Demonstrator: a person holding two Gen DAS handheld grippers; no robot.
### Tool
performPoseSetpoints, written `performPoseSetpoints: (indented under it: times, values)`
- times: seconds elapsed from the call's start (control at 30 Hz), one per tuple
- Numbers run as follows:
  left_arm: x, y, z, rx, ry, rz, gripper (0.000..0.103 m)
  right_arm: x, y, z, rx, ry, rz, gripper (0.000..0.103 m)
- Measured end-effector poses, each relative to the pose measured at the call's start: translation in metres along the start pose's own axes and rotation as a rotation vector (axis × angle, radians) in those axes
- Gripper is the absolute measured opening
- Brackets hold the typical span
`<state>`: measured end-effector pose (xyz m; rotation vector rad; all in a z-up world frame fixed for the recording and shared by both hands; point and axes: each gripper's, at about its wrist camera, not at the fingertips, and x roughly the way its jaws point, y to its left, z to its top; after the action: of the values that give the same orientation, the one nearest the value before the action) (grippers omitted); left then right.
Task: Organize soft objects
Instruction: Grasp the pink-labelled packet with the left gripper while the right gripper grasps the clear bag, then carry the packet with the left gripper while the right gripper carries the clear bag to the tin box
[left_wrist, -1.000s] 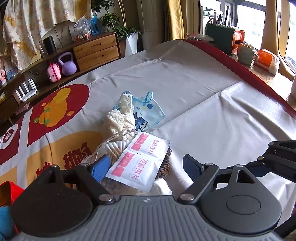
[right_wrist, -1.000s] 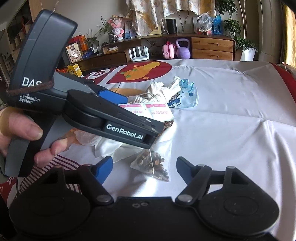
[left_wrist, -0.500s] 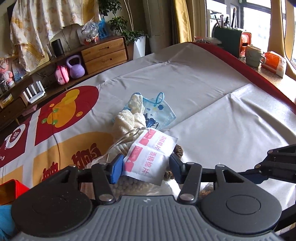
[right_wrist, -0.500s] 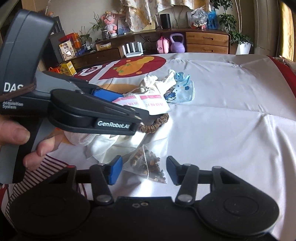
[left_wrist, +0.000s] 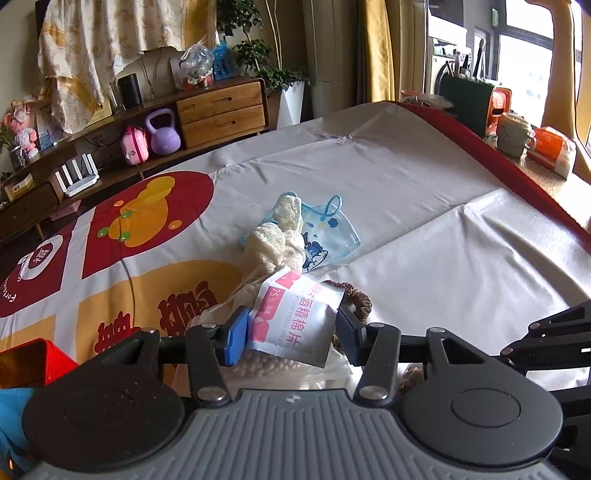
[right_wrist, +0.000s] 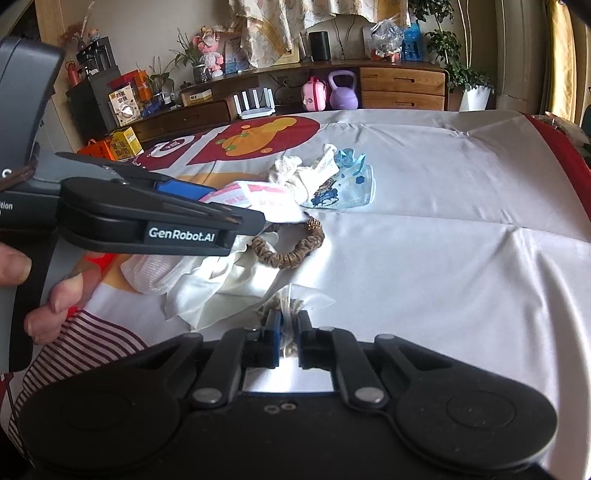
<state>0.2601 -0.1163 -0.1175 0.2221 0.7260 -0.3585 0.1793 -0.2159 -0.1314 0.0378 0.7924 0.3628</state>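
Observation:
My left gripper (left_wrist: 291, 332) is shut on the white and pink alcohol wipe packets (left_wrist: 295, 325), bent between its pads; it also shows in the right wrist view (right_wrist: 221, 206). My right gripper (right_wrist: 288, 332) is shut on a clear tea bag of brown bits (right_wrist: 286, 306). On the white cloth lie a cream knitted sock (left_wrist: 277, 236), a blue child's face mask (left_wrist: 328, 236), a brown scrunchie (right_wrist: 288, 243) and crumpled white cloth (right_wrist: 221, 280).
A red box (left_wrist: 33, 358) stands at the left near edge. A red table border (left_wrist: 498, 162) runs along the right, with a mug (left_wrist: 513, 134) and an orange packet (left_wrist: 554, 147) beyond it. A sideboard (left_wrist: 221, 110) stands across the room.
Both grippers went from open to shut. The left closed on the wipe packets and lifted them slightly. The right moved forward and closed on the tea bag.

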Motion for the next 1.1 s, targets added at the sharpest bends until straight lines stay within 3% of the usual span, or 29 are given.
performPoseSetpoints:
  times: [0.23, 0.53, 1.1]
  values:
    - [-0.016, 0.003, 0.0, -0.031, -0.015, 0.003, 0.044, -0.016, 0.006, 0.005, -0.008, -0.026, -0.006, 0.006]
    - [-0.051, 0.016, -0.007, -0.079, -0.031, 0.004, 0.044, -0.04, 0.022, 0.016, -0.031, -0.064, 0.008, 0.006]
    - [-0.147, 0.062, -0.03, -0.205, -0.076, 0.046, 0.044, -0.076, 0.094, 0.038, -0.146, -0.116, 0.082, 0.006]
